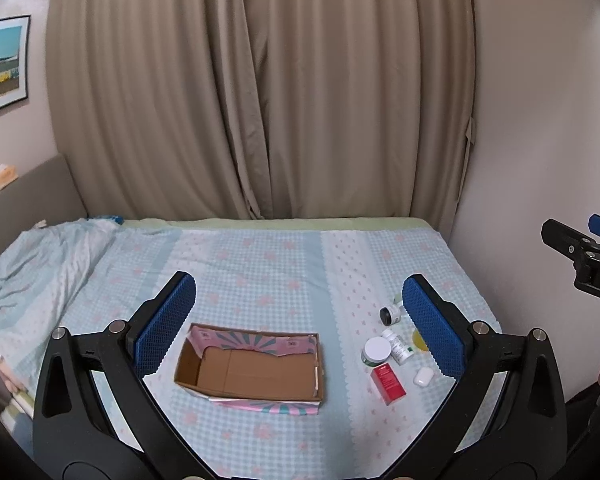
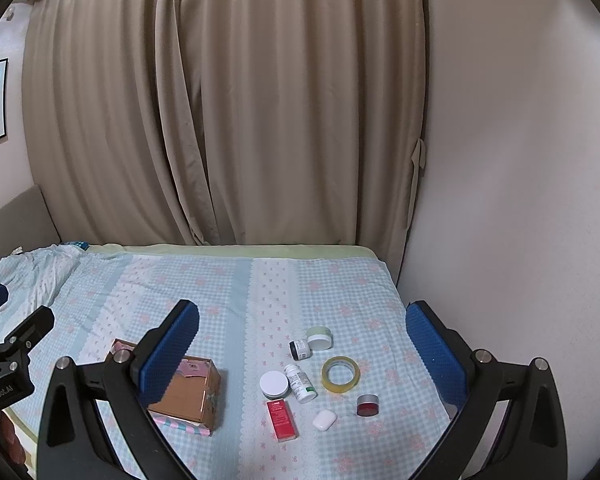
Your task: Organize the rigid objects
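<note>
Small rigid objects lie in a loose cluster at the lower centre of my right wrist view, on the checked bedspread (image 2: 340,288), and none of them is in the cardboard box (image 1: 256,364) yet. That box sits open and empty at the lower centre of my left wrist view, just left of the cluster.

From my right side I count a red carton (image 2: 282,418), a white earbud case (image 2: 324,419), a white-lidded jar (image 2: 274,385), a white pill bottle (image 2: 299,382) on its side, a roll of clear tape (image 2: 340,374), a small red jar (image 2: 367,405), a black-capped bottle (image 2: 300,349) lying down, and a pale green jar (image 2: 319,337) behind it.

My left gripper (image 1: 300,326) hangs above the box with its jaws spread wide and nothing between them. My right gripper (image 2: 302,356) hangs over the cluster, jaws likewise released and empty.

I judge the task to be at its very start: the step in hand is choosing a first piece. The next move calls for lowering my right jaws around one item that stands clear of its neighbours; the earbud case or the small red jar look easiest. The pill bottle touches the white-lidded jar, so closing there risks nudging both. The soft bed may give under pressure, so I should descend gently.
</note>
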The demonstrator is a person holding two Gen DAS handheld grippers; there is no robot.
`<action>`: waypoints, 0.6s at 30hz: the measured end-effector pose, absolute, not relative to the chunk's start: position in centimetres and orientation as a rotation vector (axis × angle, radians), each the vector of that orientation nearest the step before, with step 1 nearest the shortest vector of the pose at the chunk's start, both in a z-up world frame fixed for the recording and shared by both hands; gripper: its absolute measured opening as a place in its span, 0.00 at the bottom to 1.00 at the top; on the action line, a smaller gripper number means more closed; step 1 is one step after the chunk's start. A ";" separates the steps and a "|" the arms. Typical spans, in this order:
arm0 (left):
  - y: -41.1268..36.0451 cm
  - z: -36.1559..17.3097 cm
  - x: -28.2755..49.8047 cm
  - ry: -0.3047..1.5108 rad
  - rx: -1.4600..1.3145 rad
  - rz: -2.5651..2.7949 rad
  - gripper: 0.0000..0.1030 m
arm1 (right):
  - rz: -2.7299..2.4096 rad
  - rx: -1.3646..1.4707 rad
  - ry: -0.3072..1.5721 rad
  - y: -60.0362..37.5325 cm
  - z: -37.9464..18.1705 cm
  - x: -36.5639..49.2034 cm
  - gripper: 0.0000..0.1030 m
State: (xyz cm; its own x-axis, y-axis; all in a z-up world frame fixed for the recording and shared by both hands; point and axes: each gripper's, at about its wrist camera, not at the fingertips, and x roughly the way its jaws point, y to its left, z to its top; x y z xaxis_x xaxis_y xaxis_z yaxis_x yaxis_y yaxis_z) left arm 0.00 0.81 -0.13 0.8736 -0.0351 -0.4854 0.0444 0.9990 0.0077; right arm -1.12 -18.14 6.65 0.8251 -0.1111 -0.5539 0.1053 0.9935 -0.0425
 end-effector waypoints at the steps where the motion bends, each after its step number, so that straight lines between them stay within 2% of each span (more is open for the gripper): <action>1: 0.8 -0.1 0.0 0.505 0.020 -0.041 1.00 | -0.115 -0.010 0.589 -18.2 6.7 -1.1 1.00; 18: -0.6 -0.7 0.1 0.513 0.033 -0.052 1.00 | -0.108 -0.008 0.598 -18.3 6.8 -1.1 1.00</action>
State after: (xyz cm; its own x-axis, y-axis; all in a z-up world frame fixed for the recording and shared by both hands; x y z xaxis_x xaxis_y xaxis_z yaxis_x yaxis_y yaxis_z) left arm 0.14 -0.64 -0.73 0.8701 -0.0416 -0.4911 0.0583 0.9981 0.0188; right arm -1.12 -18.26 6.82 0.8212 -0.1034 -0.5611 0.0989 0.9944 -0.0385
